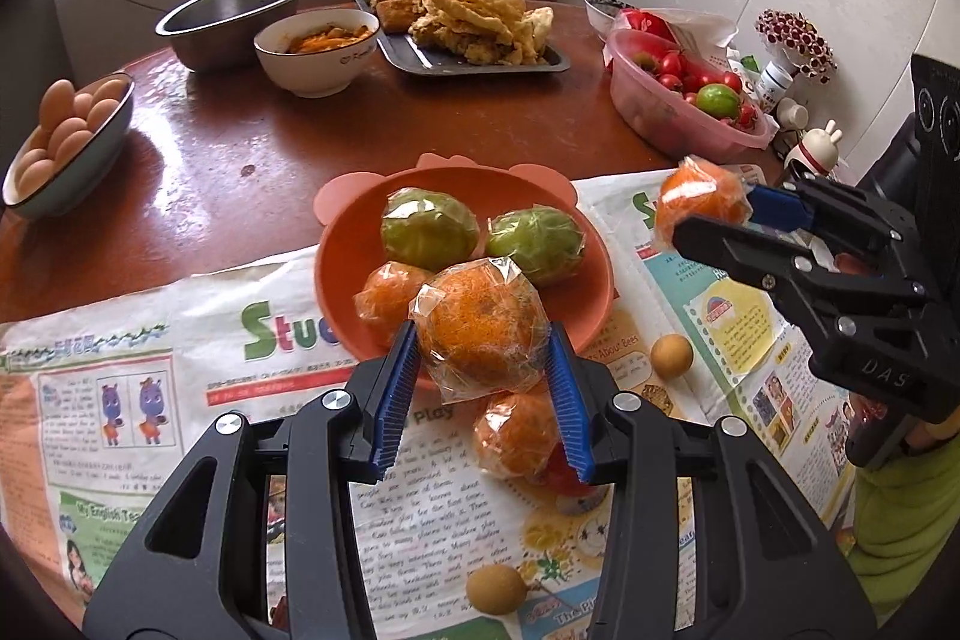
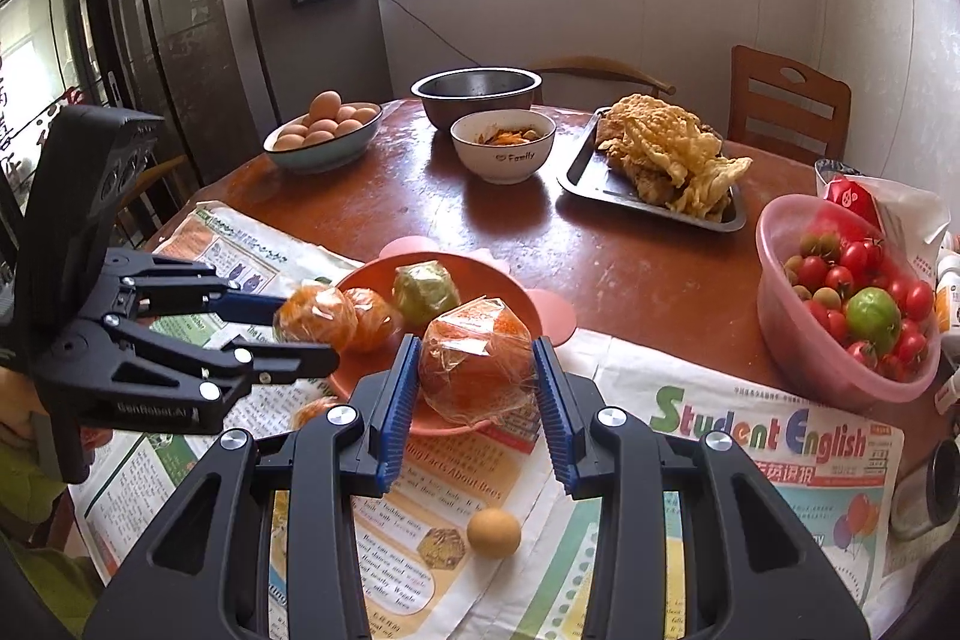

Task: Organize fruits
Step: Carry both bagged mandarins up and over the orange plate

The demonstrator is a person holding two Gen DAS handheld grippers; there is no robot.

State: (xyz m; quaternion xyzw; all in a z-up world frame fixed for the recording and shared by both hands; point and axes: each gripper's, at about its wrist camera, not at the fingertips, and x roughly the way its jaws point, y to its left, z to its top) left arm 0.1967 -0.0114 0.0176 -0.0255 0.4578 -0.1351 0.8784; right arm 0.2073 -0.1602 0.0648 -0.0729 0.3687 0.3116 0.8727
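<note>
My left gripper [image 1: 483, 340] is shut on a plastic-wrapped orange [image 1: 480, 304], held over the near rim of the orange plate [image 1: 348, 244]. On that plate lie two wrapped green fruits [image 1: 429, 229] and a wrapped orange [image 1: 390, 295]. My right gripper [image 2: 476, 349] is shut on a second wrapped orange [image 2: 477, 370] above the plate's near edge [image 2: 528, 307]. Each gripper shows in the other's view: the right gripper [image 1: 717, 214] to the plate's right, the left gripper [image 2: 306, 331] at its left. Another wrapped orange [image 1: 516, 433] lies on the newspaper [image 1: 120, 370].
Small brown round fruits [image 1: 672, 355] [image 1: 495, 589] [image 2: 493, 532] lie on the newspaper. Farther back on the round brown table stand a bowl of eggs [image 2: 324, 130], a steel bowl [image 2: 477, 91], a white bowl [image 2: 504, 154], a tray of fried food [image 2: 660, 160] and a pink basin of tomatoes [image 2: 840, 304].
</note>
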